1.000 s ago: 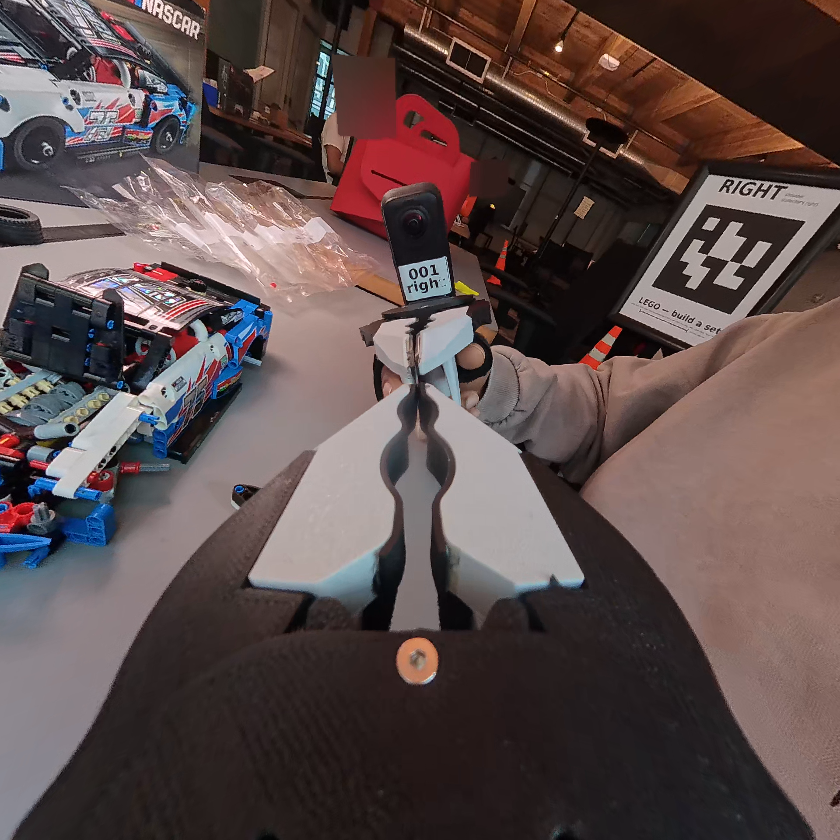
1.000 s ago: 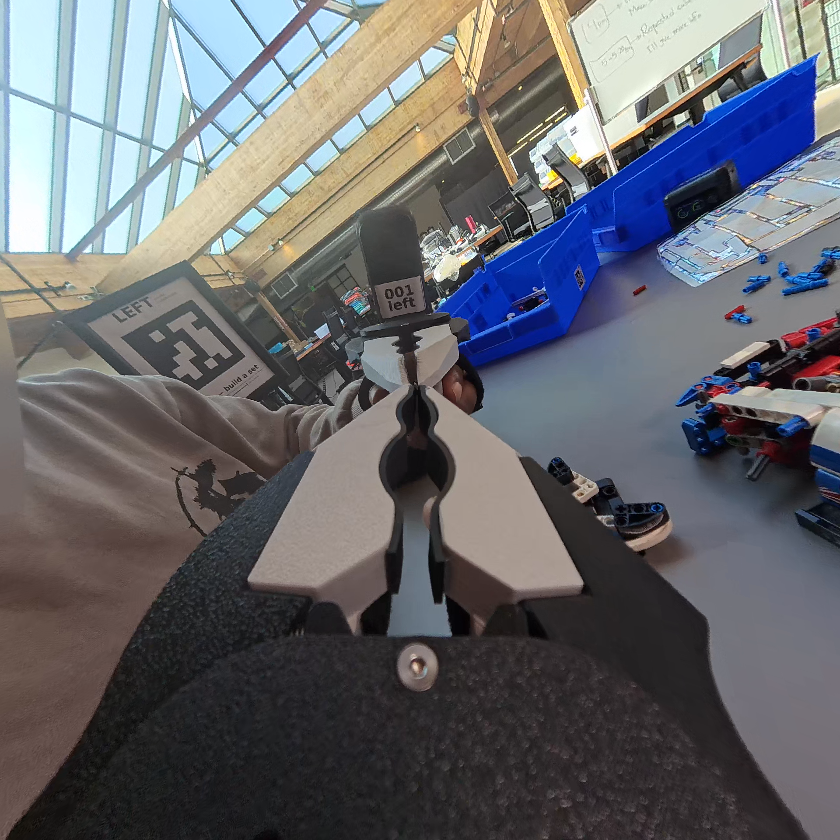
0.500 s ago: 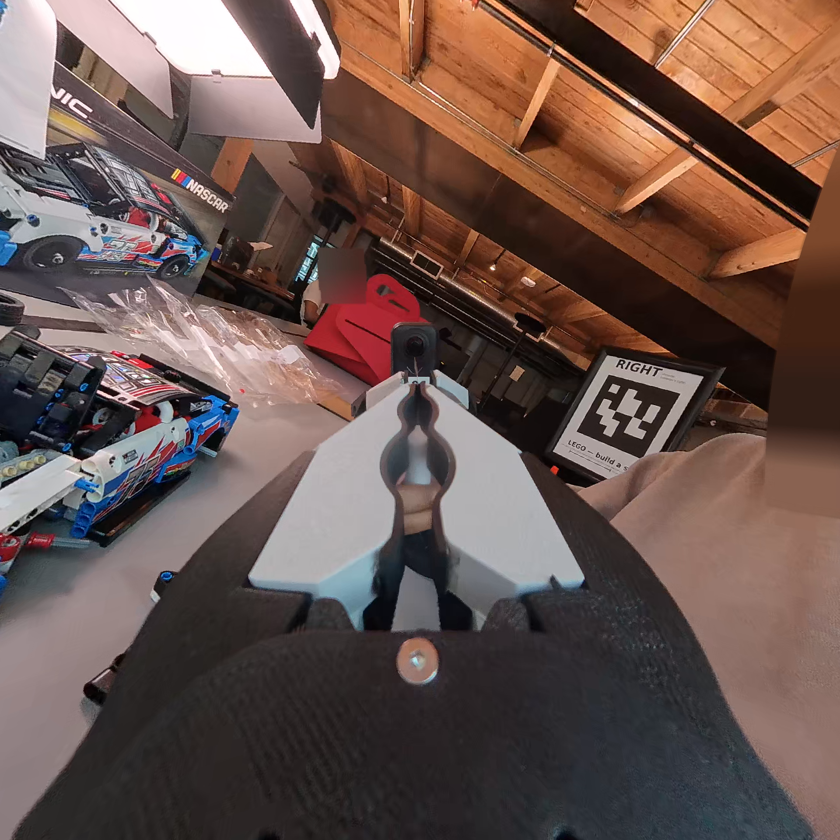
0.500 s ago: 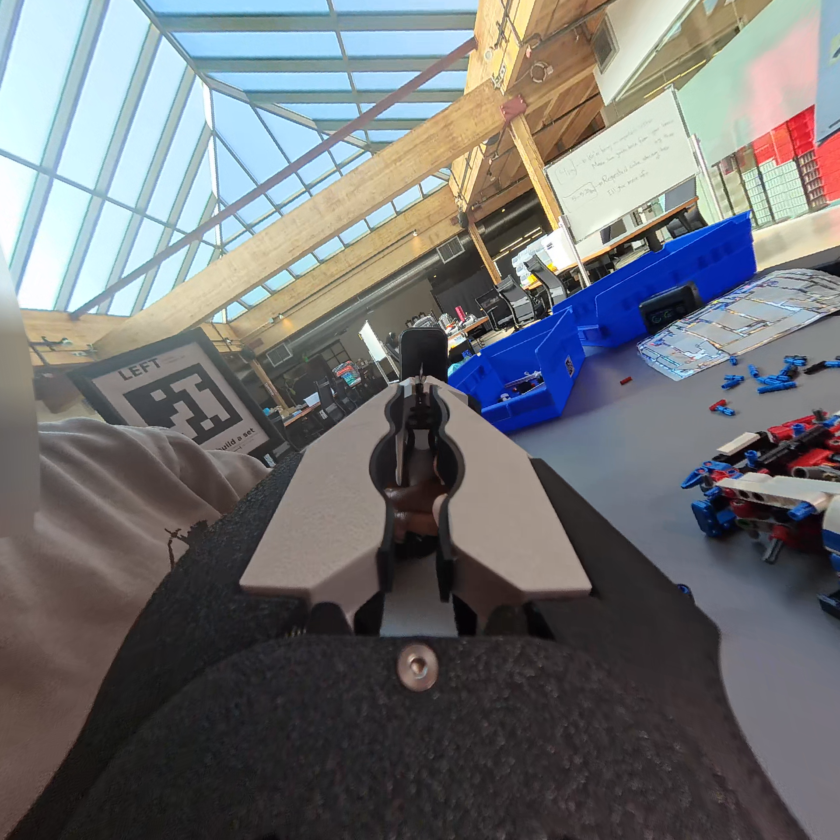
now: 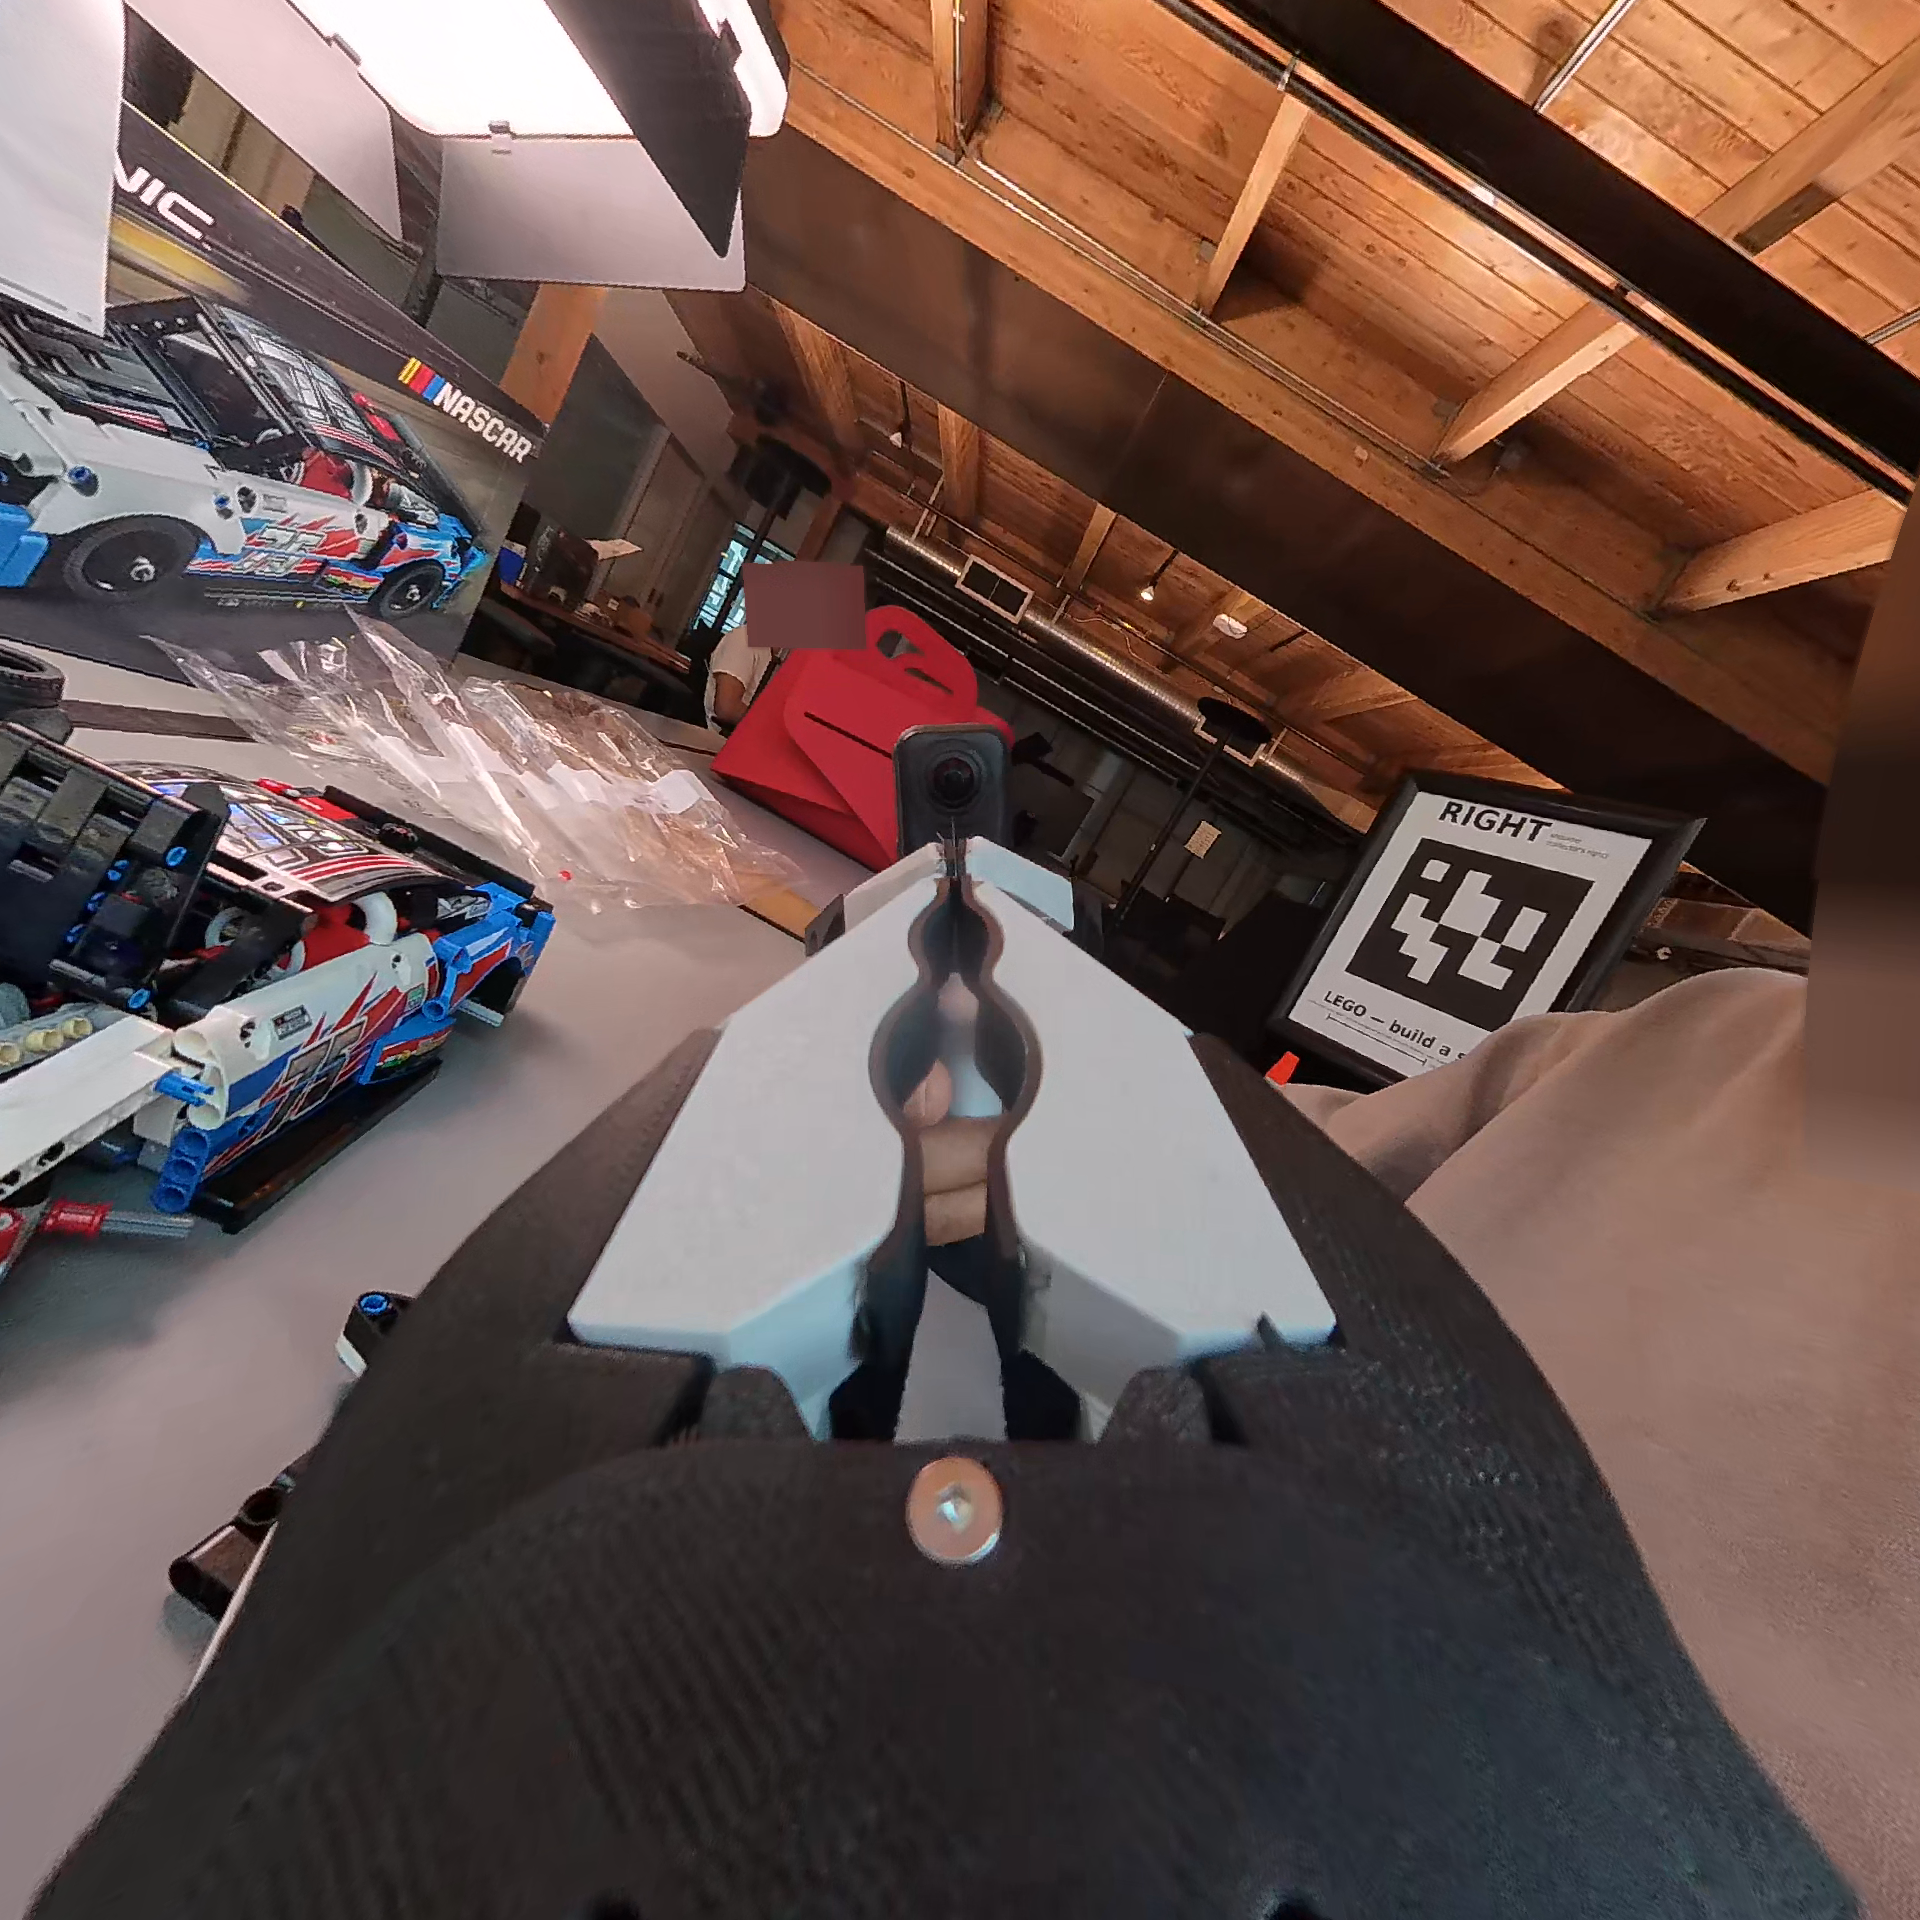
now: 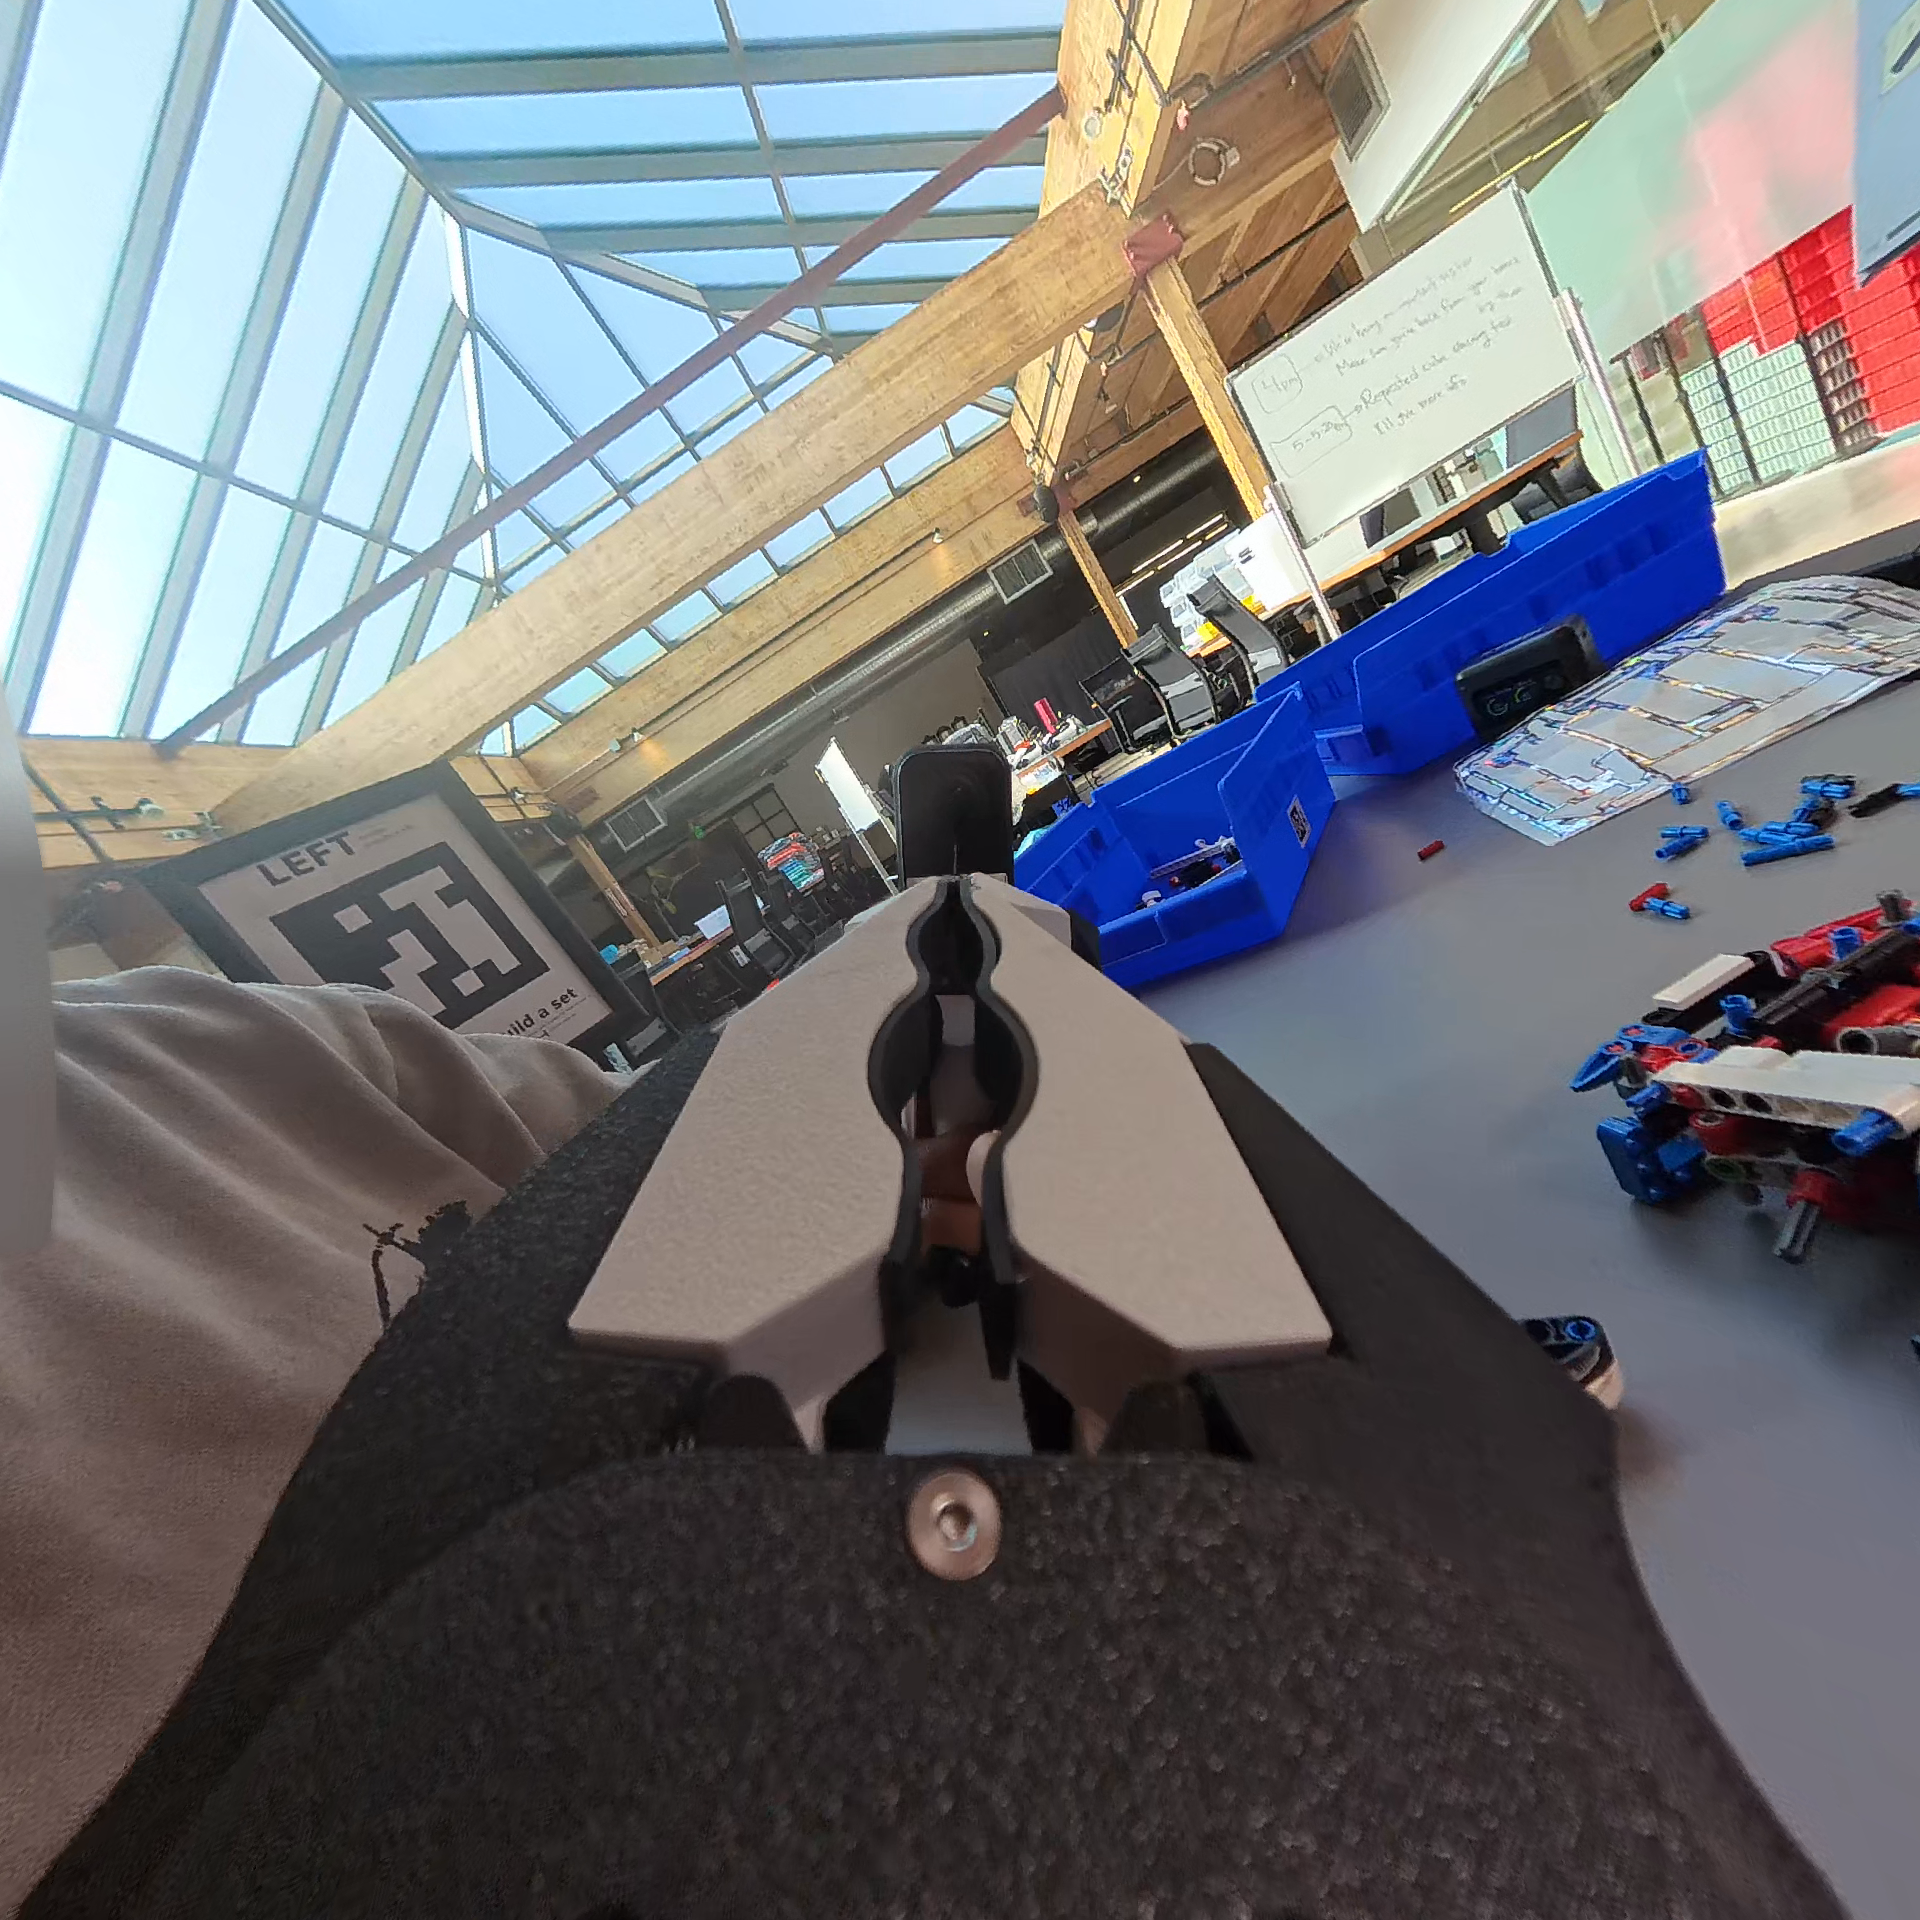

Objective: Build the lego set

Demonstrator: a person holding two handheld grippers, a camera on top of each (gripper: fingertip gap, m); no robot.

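Note:
My left gripper (image 5: 951,883) and right gripper (image 6: 954,883) point at each other, tip to tip, raised above the grey table (image 5: 644,997). Both look shut; I cannot tell whether a small piece is pinched at the tips. The right gripper's camera (image 5: 951,779) shows just beyond my left tips, and the left one's camera (image 6: 951,821) beyond my right tips. The partly built white, blue and red lego car (image 5: 312,997) stands at the left. Its open red and blue end (image 6: 1787,1081) shows at the right in the right wrist view.
Clear plastic bags (image 5: 520,769), the set's box (image 5: 239,499) and a red bag (image 5: 862,748) lie behind the car. Blue bins (image 6: 1216,862), a sticker sheet (image 6: 1704,717) and loose blue pins (image 6: 1756,831) are at the far right. A small black piece (image 5: 364,1330) lies under my grippers. Both grippers' tips are close together, under 4 cm apart.
Both grippers have tilted upward and closed in on each other until the tips meet. The views now show more ceiling and less table.

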